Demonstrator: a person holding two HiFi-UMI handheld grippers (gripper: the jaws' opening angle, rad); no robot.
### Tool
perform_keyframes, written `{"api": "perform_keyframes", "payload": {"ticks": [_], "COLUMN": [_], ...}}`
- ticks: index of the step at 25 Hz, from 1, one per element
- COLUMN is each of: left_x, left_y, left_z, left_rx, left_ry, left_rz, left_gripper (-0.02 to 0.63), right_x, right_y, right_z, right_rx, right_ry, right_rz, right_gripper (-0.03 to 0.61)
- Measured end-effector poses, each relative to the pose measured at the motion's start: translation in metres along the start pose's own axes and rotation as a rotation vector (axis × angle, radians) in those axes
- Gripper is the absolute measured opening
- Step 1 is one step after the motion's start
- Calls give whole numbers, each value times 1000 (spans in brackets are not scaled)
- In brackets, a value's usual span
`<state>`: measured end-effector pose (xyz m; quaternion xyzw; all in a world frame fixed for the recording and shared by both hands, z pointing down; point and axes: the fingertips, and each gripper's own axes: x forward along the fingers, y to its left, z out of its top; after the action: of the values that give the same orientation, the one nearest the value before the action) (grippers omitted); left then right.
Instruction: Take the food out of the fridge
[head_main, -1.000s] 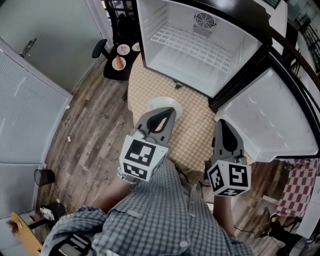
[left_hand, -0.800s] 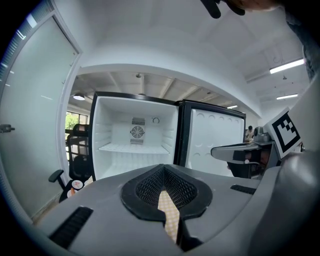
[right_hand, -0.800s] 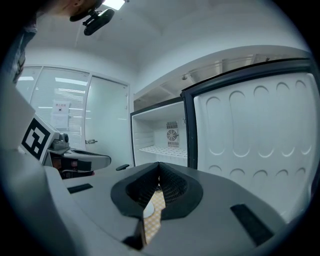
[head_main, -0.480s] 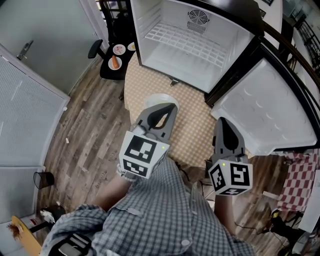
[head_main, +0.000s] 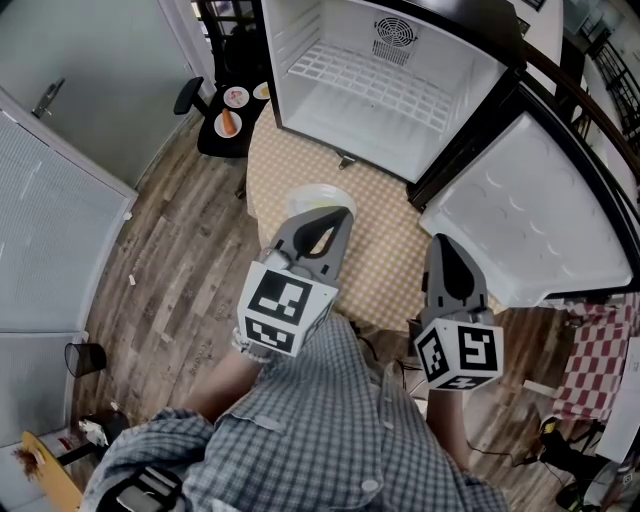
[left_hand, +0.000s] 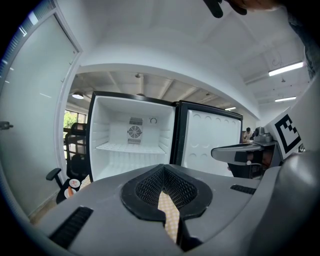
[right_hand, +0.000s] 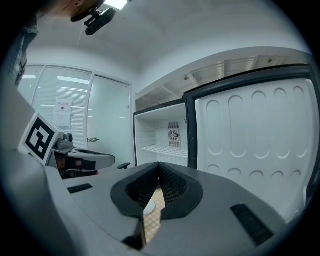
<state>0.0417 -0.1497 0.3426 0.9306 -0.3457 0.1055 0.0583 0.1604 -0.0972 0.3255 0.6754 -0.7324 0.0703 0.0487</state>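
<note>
The fridge (head_main: 385, 85) stands open on a table with a checkered cloth (head_main: 385, 245). Its inside is bare, with only a white wire shelf (head_main: 375, 82); it shows the same in the left gripper view (left_hand: 131, 145) and the right gripper view (right_hand: 162, 142). My left gripper (head_main: 333, 212) is shut and empty, its tips over a white plate (head_main: 312, 194) on the cloth that it partly hides. My right gripper (head_main: 443, 243) is shut and empty too, near the open door (head_main: 525, 215). Both point toward the fridge (left_hand: 162, 167) (right_hand: 159, 165).
Small plates of food (head_main: 229, 123) sit on a low black stand (head_main: 213, 140) left of the fridge, beside a black chair (head_main: 188, 97). A glass partition (head_main: 50, 200) lines the left side over wooden flooring. A red checkered cloth (head_main: 595, 365) hangs at the right.
The head view has shifted slightly, so the fridge sits a little higher and further left in it. Both grippers stay shut and have kept their places.
</note>
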Motion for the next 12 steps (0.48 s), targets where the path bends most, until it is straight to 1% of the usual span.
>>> {"api": "perform_keyframes", "payload": {"ticks": [12], "left_x": [-5], "left_y": [-3], "left_z": [0], "left_rx": [-7], "left_ry": [-4], "left_rz": [-6], "left_gripper": [5], "right_x": [-5], "right_y": [2], "right_z": [-6], "right_rx": [8], "right_ry": [11], "right_rz": [-2], "right_gripper": [9]}}
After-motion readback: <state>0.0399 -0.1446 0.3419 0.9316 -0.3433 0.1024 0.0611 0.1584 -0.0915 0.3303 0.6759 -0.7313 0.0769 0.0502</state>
